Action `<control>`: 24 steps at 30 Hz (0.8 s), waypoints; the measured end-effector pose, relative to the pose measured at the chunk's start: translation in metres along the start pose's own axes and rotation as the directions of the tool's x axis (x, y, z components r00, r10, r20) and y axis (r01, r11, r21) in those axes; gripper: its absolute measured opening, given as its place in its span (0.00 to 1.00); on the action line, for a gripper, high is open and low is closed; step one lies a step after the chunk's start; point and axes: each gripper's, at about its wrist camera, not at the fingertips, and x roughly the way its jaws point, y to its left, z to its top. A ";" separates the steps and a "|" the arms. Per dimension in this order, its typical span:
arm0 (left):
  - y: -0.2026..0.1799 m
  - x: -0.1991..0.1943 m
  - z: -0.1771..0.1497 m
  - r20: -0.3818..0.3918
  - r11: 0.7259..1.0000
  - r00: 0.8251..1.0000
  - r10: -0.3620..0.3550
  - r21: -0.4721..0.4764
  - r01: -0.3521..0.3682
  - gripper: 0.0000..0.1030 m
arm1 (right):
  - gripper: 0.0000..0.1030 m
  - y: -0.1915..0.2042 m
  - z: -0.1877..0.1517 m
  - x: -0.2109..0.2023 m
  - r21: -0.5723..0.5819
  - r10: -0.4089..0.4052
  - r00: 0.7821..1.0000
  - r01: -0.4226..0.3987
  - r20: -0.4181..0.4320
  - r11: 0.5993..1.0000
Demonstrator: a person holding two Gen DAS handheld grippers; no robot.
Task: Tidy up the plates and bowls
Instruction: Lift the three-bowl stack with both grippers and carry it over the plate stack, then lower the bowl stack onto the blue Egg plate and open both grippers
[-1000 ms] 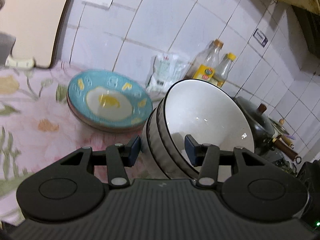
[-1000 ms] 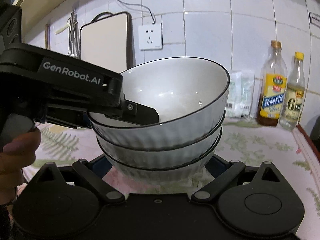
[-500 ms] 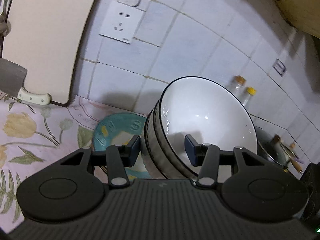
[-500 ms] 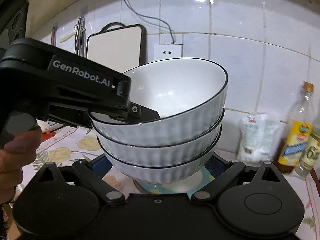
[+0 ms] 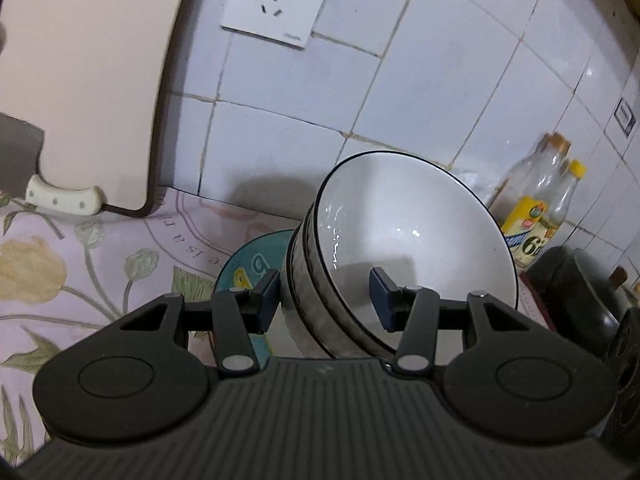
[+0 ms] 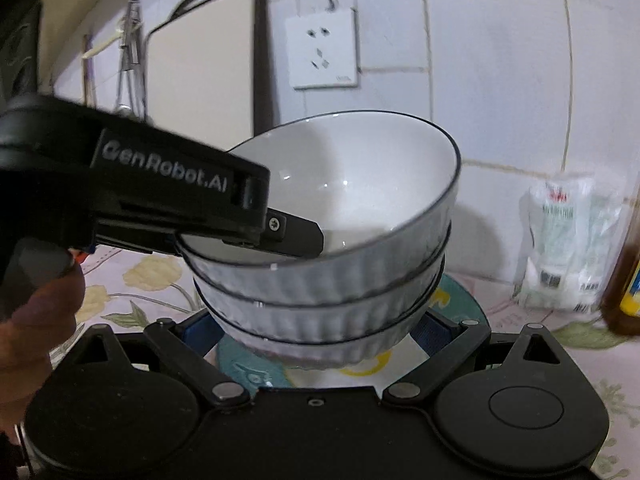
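Note:
A stack of three white ribbed bowls (image 5: 412, 232) with dark rims hangs tilted in the air, held by both grippers. My left gripper (image 5: 326, 296) is shut on the stack's near wall, one pad outside and one inside the top bowl. In the right wrist view its upper finger (image 6: 296, 236) reaches over the rim of the bowl stack (image 6: 340, 200). My right gripper (image 6: 312, 332) is shut on the lowest bowl from both sides. A teal plate (image 5: 248, 264) with yellow marks lies on the counter just under the stack, and the same teal plate (image 6: 460, 300) shows beyond the bowls.
A cutting board (image 5: 88, 80) leans on the tiled wall, with a white-handled cleaver (image 5: 60, 200) at its foot. A wall socket (image 6: 324, 52) is above. Oil bottles (image 5: 536, 208), a white packet (image 6: 568, 252) and a dark pot (image 5: 580, 292) stand to the right. A floral cloth (image 5: 60, 272) covers the counter.
Both grippers carried the bowl stack toward the wall and over the teal plate, which now lies mostly hidden beneath it. The socket and cutting board have grown nearer. Both grips are unchanged.

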 end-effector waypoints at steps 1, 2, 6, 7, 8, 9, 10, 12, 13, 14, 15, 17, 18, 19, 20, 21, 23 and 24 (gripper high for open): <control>0.002 0.005 -0.001 -0.008 1.000 1.000 -0.007 -0.012 0.007 0.45 | 0.97 -0.003 0.000 0.003 0.000 -0.002 1.000 0.002 -0.006 1.000; 0.005 0.009 -0.002 -0.016 1.000 1.000 -0.017 -0.023 0.017 0.45 | 0.97 -0.004 -0.002 0.006 -0.008 -0.007 1.000 0.007 -0.014 1.000; 0.008 0.021 -0.003 -0.036 0.999 0.999 -0.009 -0.046 0.007 0.45 | 0.97 -0.008 -0.006 0.015 0.006 -0.018 0.999 0.019 -0.044 1.000; 0.007 0.023 -0.004 -0.034 0.999 0.999 -0.002 -0.041 0.001 0.45 | 0.97 -0.008 -0.006 0.018 0.019 -0.019 0.999 0.020 -0.051 1.000; 0.007 0.025 -0.004 -0.034 0.999 0.999 0.004 -0.041 -0.005 0.45 | 0.97 -0.010 -0.006 0.021 0.028 -0.014 0.998 0.016 -0.058 0.999; 0.008 0.028 -0.004 -0.036 0.999 0.999 0.005 -0.043 -0.007 0.45 | 0.97 -0.013 -0.006 0.024 0.032 -0.011 0.998 0.013 -0.064 0.999; 0.010 0.030 -0.004 -0.040 0.999 0.999 0.004 -0.047 -0.005 0.45 | 0.97 -0.014 -0.006 0.027 0.030 -0.009 0.998 0.011 -0.069 0.999; 0.016 0.037 -0.005 -0.064 0.998 0.998 -0.001 -0.070 -0.004 0.45 | 0.97 -0.016 -0.007 0.033 0.029 -0.010 0.996 0.012 -0.084 0.999; 0.018 0.040 -0.005 -0.076 0.997 0.997 0.001 -0.077 -0.007 0.45 | 0.97 -0.017 -0.007 0.036 0.033 -0.008 0.995 0.011 -0.097 0.999; 0.019 0.042 -0.005 -0.084 0.997 0.996 0.001 -0.081 -0.008 0.45 | 0.97 -0.017 -0.009 0.040 0.038 -0.007 0.994 0.011 -0.106 0.999; 0.021 0.045 -0.006 -0.089 0.996 0.996 0.001 -0.085 -0.008 0.45 | 0.97 -0.017 -0.010 0.042 0.043 -0.007 0.994 0.011 -0.111 0.999; 0.022 0.047 -0.007 -0.090 0.996 0.996 -0.003 -0.086 -0.004 0.45 | 0.97 -0.019 -0.011 0.046 0.049 -0.006 0.993 0.012 -0.117 0.999; 0.022 0.048 -0.006 -0.089 0.996 0.996 -0.005 -0.087 -0.003 0.45 | 0.97 -0.019 -0.011 0.047 0.043 -0.009 0.994 0.014 -0.111 0.999; 0.023 0.048 -0.006 -0.088 0.996 0.996 -0.004 -0.090 -0.004 0.45 | 0.97 -0.019 -0.011 0.049 0.043 -0.008 0.994 0.013 -0.111 0.999; 0.023 0.048 -0.006 -0.086 0.996 0.996 -0.005 -0.093 -0.003 0.45 | 0.97 -0.019 -0.011 0.050 0.040 -0.008 0.994 0.013 -0.112 0.999; 0.023 0.048 -0.006 -0.084 0.996 0.996 -0.003 -0.093 -0.005 0.45 | 0.97 -0.018 -0.011 0.050 0.037 -0.007 0.994 0.011 -0.112 0.999; 0.024 0.047 -0.007 -0.082 0.996 0.997 -0.002 -0.092 -0.006 0.45 | 0.97 -0.018 -0.012 0.052 0.025 -0.006 0.994 0.008 -0.106 1.000; 0.024 0.048 -0.007 -0.083 0.996 0.997 -0.003 -0.094 -0.005 0.45 | 0.97 -0.017 -0.013 0.051 0.021 -0.007 0.995 0.009 -0.104 1.000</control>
